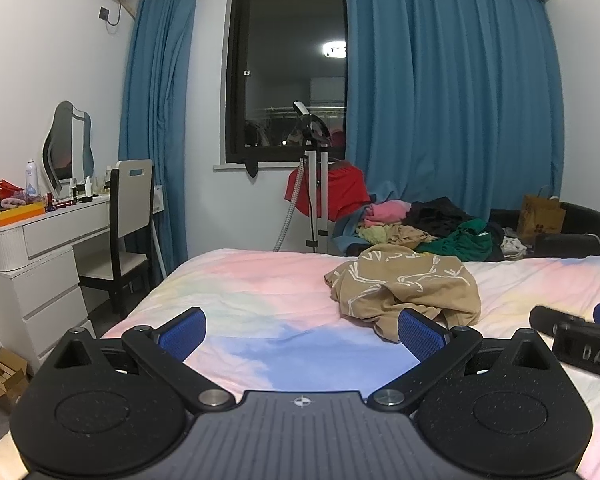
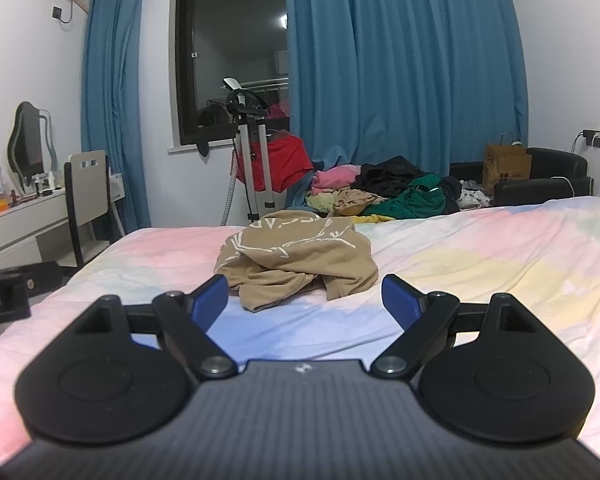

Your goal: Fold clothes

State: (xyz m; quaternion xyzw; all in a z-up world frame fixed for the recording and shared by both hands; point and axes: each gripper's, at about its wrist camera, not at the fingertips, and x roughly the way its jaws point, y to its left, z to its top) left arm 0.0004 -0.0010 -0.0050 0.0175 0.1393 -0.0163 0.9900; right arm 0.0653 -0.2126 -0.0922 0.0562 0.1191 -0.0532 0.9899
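Bedroom, pastel bed [image 1: 260, 280], one crumpled tan shirt [image 1: 404, 288] waiting mid-mattress.
Left wrist view: left claw [image 1: 302, 330] spread wide, empty, shirt ahead-right. Right wrist view: right claw [image 2: 306, 300] also released, lined up on it, probably ready to grab.

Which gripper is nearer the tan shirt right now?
Probably the right gripper: the tan shirt lies crumpled just ahead between its open fingers. The left gripper points left of the shirt.
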